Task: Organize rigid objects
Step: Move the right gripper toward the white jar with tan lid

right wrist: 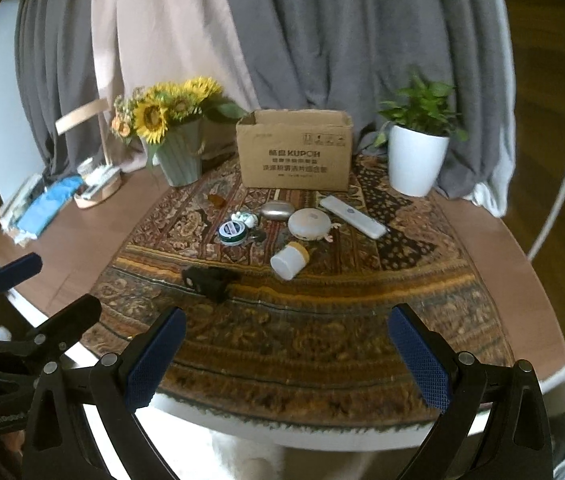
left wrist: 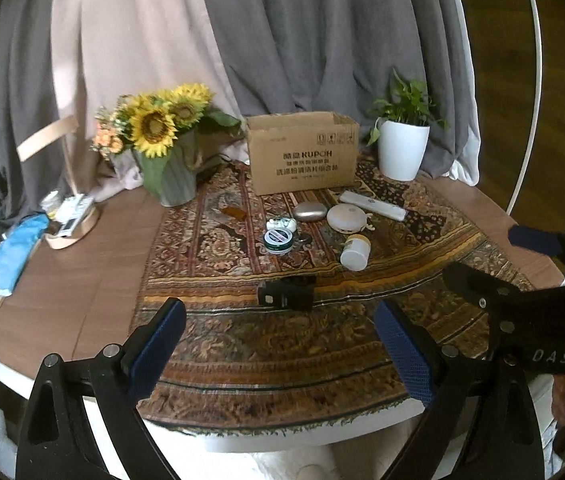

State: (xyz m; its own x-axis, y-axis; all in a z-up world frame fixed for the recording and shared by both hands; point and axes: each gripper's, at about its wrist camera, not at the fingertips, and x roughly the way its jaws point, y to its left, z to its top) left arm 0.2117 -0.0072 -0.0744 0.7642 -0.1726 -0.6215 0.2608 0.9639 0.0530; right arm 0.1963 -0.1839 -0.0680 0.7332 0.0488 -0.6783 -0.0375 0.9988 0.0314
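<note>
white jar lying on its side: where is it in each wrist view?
Left wrist: white jar right of centre, on the rug, below the round white case.
Right wrist: white jar at centre, below the same case.
Shared landmark: cardboard box behind it.

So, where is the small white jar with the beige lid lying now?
In both wrist views the white jar lies on its side on the patterned rug, just in front of the round cream case and right of the green tin.
</note>
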